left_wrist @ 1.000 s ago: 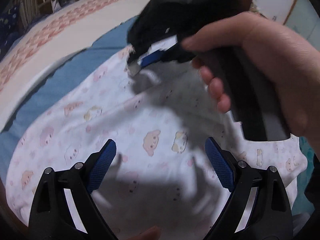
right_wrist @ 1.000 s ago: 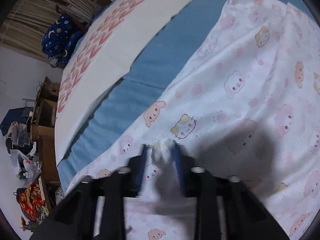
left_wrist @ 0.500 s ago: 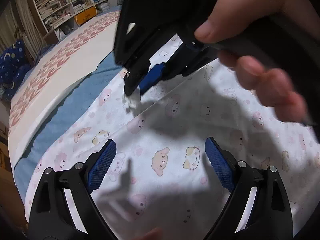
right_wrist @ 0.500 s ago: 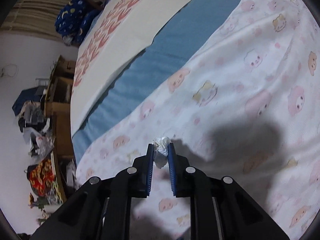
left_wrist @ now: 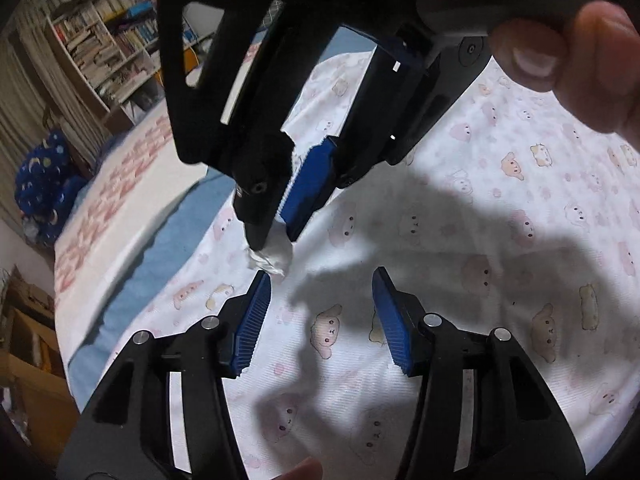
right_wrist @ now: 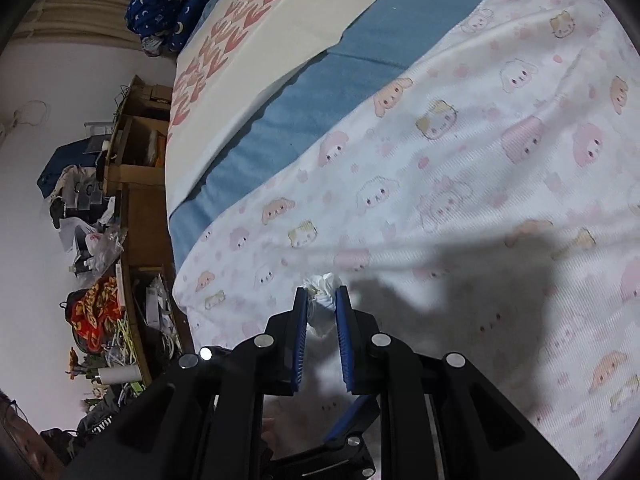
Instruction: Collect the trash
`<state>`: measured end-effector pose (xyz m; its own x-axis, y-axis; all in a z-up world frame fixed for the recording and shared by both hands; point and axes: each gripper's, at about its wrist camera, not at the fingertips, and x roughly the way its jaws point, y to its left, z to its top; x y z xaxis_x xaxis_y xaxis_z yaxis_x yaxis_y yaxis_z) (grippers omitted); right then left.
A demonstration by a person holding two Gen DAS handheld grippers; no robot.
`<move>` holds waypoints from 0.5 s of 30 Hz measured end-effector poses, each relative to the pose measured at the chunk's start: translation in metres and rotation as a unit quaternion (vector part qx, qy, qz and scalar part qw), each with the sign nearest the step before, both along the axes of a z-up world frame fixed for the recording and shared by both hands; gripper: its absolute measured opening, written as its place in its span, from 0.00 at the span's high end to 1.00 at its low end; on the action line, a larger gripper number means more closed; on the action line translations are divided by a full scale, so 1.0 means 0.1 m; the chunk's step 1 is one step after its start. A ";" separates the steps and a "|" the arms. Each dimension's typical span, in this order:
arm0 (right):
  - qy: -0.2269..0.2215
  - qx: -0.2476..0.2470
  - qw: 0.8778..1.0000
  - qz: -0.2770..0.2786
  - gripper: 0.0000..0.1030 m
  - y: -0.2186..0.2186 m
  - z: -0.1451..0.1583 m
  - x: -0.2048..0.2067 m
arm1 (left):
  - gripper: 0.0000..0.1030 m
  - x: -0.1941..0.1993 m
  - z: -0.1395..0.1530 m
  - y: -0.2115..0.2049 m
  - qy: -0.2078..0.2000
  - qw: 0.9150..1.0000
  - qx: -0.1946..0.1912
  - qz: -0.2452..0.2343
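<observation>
The crumpled tissue (right_wrist: 322, 300) hangs above the cartoon-print blanket (right_wrist: 460, 184), which lies on the bed sheet (right_wrist: 320, 92).

Bedroom surroundings: bedding, shelves and clutter

A white quilt printed with pink and yellow cartoon animals (right_wrist: 460, 184) covers the near part of the bed, lying over a plain blue sheet (right_wrist: 304, 120); beyond that runs a cream blanket with a red-pink pattern (right_wrist: 256, 28). A dark blue cushion with moon and star print (left_wrist: 44, 180) sits at the far end, near a white bookshelf packed with books (left_wrist: 112, 44). Wooden shelving crowded with bags and loose items (right_wrist: 132, 200) stands beside the bed.
</observation>
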<state>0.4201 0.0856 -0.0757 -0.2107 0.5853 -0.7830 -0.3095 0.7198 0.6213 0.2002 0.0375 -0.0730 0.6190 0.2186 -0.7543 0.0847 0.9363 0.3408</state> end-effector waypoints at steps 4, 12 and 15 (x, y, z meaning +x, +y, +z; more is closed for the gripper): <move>0.012 0.005 1.000 0.001 0.85 -0.09 0.02 -0.05 | 0.48 -0.06 0.03 -0.06 -0.009 1.000 0.011 -0.003; 0.031 0.005 1.000 -0.002 0.85 -0.27 0.06 -0.08 | 0.76 -0.09 0.08 -0.08 -0.010 1.000 0.004 0.003; 0.033 0.003 0.999 0.002 0.85 -0.31 0.09 -0.10 | 0.86 -0.07 0.07 -0.05 -0.011 1.000 0.004 0.007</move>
<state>0.4102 0.0542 -0.0668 -0.2644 0.5886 -0.7639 -0.2697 0.7154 0.6446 0.1930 0.0330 -0.0660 0.6315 0.2334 -0.7394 0.0636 0.9348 0.3494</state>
